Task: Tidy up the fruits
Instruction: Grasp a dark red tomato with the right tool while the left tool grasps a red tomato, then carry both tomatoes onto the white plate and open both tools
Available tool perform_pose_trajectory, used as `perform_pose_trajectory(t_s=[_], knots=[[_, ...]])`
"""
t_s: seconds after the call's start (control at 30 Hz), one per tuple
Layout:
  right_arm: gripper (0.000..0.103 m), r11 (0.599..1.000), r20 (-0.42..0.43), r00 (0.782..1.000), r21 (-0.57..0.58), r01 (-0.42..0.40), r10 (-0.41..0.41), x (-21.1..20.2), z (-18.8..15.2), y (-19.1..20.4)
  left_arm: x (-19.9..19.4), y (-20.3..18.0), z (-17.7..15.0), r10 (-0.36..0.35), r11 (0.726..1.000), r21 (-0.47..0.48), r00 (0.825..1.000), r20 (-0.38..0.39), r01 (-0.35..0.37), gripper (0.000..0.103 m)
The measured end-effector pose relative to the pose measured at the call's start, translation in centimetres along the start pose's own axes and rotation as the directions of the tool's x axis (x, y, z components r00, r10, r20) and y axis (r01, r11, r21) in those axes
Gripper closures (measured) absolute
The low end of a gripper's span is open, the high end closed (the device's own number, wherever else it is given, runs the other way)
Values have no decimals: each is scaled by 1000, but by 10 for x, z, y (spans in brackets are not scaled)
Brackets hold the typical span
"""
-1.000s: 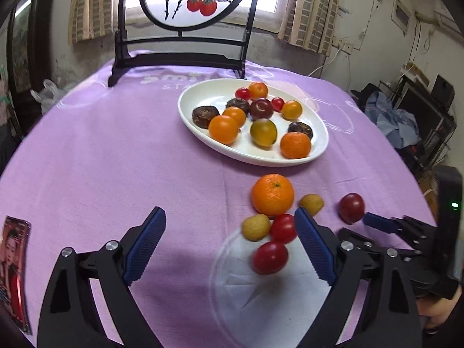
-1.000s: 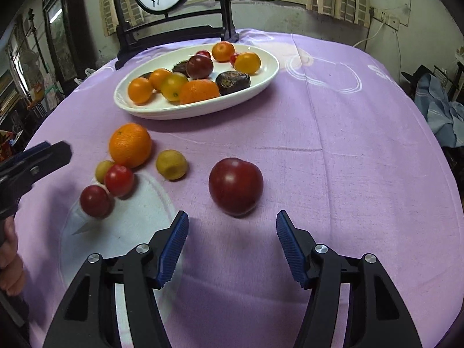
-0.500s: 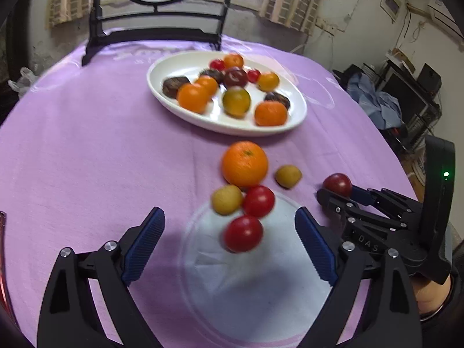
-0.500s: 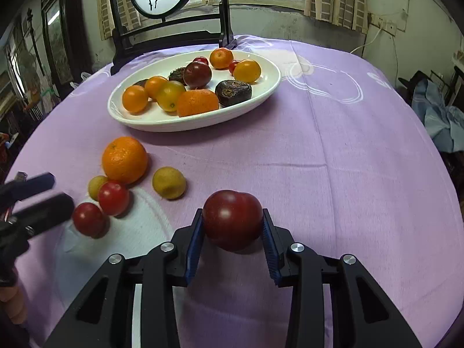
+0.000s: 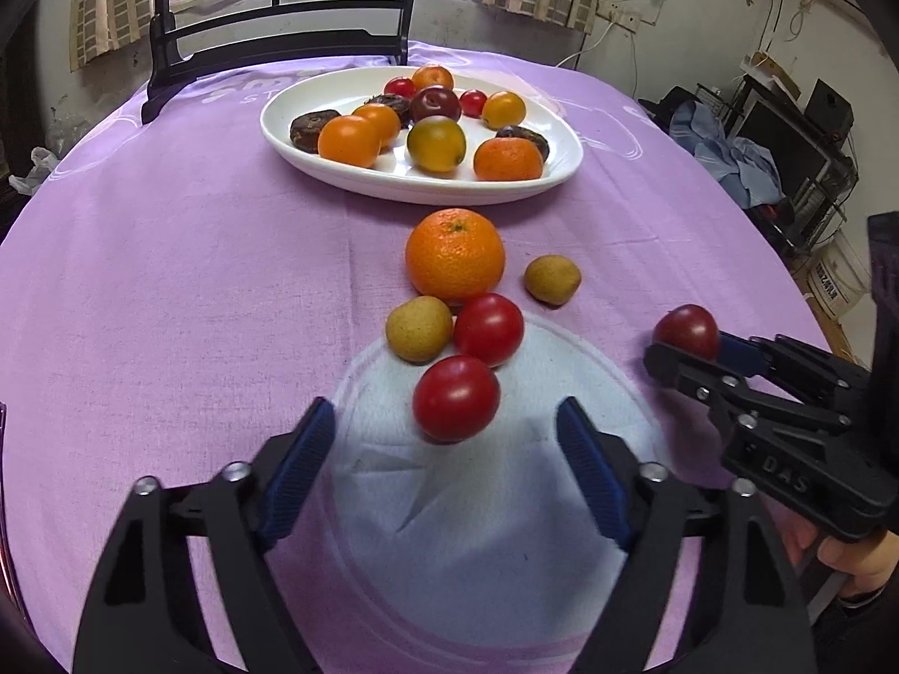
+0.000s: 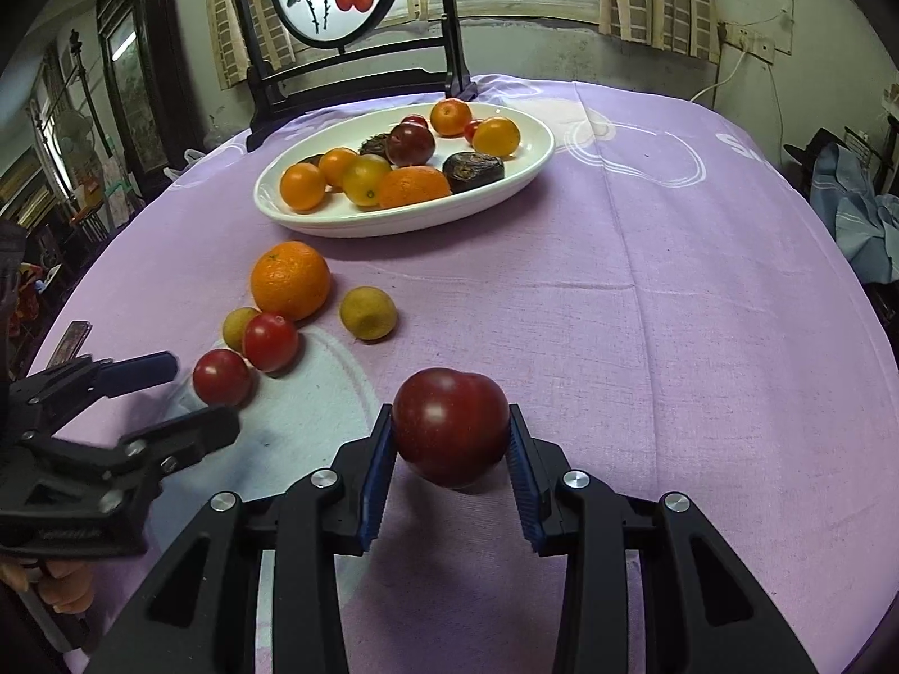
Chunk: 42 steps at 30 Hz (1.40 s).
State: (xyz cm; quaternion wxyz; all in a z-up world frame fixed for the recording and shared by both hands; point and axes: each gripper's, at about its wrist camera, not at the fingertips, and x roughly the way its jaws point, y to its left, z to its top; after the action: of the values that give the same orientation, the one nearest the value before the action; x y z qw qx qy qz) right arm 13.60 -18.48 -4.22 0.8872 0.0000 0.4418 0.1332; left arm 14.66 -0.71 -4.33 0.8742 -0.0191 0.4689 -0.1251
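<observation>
In your left wrist view your left gripper (image 5: 446, 458) is closing, pads not yet touching the red tomato (image 5: 455, 397) between them mid-worktop (image 5: 168, 281), while in your right wrist view your right gripper (image 6: 449, 449) is clamped on the dark plum (image 6: 450, 427), just above the cloth.

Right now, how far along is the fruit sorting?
Done: about ten fruits lie on the plate. In hand: right gripper clamps a plum; left gripper is closing around a tomato. Left on the cloth: orange, another tomato, two yellowish fruits.
</observation>
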Motion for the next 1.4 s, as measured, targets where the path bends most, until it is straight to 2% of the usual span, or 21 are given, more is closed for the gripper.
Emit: perform_pose_trajectory(t_s=[0.03,0.1,0.2,0.27,0.47,0.97,1.2,1.4], knots=[[64,1000,3,1000,-5,-4,4,-1,0,1,3,1,0,4,1000,-2,1000,-8,-4,36],[64,1000,9,1000,-13,-10,11,-4,0,3,5,0,1,21,1000,3,1000,2,-21,38],[64,1000,17,1000,-21,-16,17,-6,0,5,7,-2,3,42,999,16,999,11,-42,47],[64,1000,15,1000,-21,-16,16,-6,0,5,7,-4,3,35,999,37,999,14,-35,58],[64,1000,8,1000,-22,-12,12,-4,0,4,5,-5,2,1,999,41,1000,11,-1,70],[64,999,33,998,-22,-43,44,-10,0,4,-9,-1,4,-34,999,10,999,33,34,71],[64,998,53,996,0,-70,70,-14,2,1,-36,4,22,-51,999,-5,995,91,51,71],[64,993,111,987,10,-116,114,-34,13,2,-53,7,47,-25,1000,19,992,125,23,71]])
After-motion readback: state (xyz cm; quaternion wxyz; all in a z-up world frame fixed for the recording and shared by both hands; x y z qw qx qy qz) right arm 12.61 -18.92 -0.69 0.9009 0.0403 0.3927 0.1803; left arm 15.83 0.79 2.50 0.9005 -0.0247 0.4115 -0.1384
